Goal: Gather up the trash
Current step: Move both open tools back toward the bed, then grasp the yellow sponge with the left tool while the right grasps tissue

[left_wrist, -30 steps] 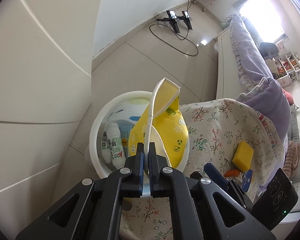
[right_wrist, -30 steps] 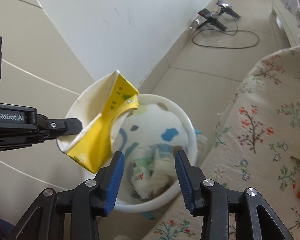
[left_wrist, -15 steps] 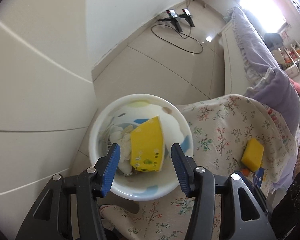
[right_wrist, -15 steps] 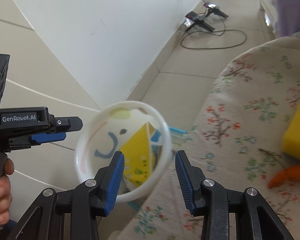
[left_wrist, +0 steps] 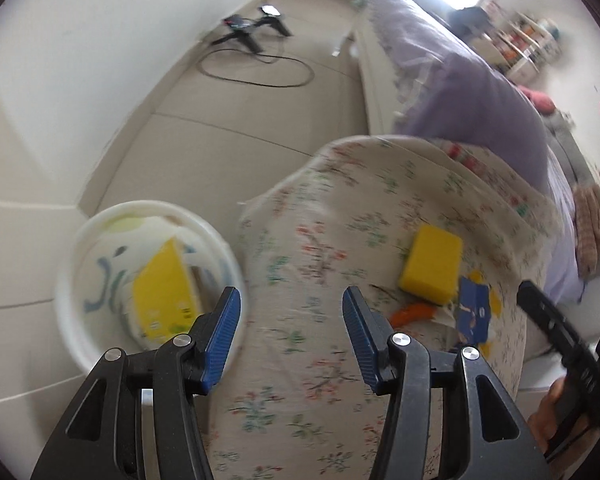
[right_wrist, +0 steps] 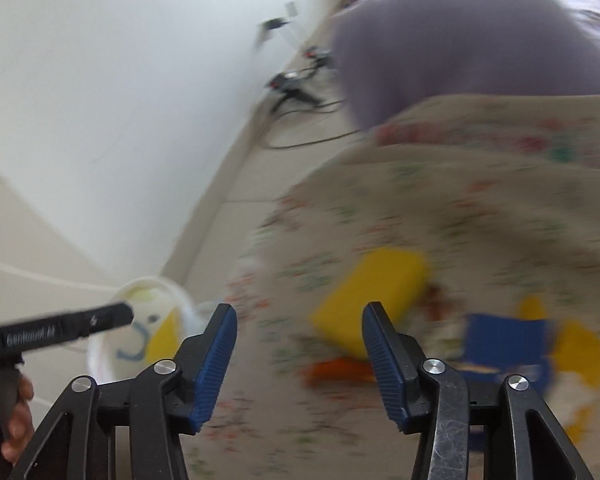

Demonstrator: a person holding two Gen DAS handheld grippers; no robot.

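A: Both claws are hanging over the floral tablecloth (left_wrist: pixel 324 240), empty. The left gripper (left_wrist: pixel 290 334) is standing spread, nothing between its blue pads. The right gripper (right_wrist: pixel 300 354) is spread too, and its jaws have just been opening wider, with nothing between them.

B: Where is the trash sitting?

A: The yellow carton (left_wrist: pixel 162 284) is already lying inside the white bin (left_wrist: pixel 72 264), which sits on the floor just left of and below the left claw's left finger. The rest is waiting on the cloth. Ahead and to the right of the left claw: a yellow sponge-like block (left_wrist: pixel 430 266), an orange scrap (left_wrist: pixel 414 312) touching its near edge, and a blue-and-yellow wrapper (left_wrist: pixel 474 310) just beyond that. In the right wrist view the yellow block (right_wrist: pixel 374 296) is lying straight ahead between the fingers' lines, the orange scrap (right_wrist: pixel 340 370) nearer, the wrapper (right_wrist: pixel 512 344) off to the right.

B: So which step?

A: By my reading, one drop is finished and both claws are turning toward the next pickup. Views are blurring, so edges are uncertain.

B: Next move?

A: Probably lowering the right claw over the orange scrap or the block, straddling one piece only, then pinching. The three are crowding together, so a clean single grab is calling for care.
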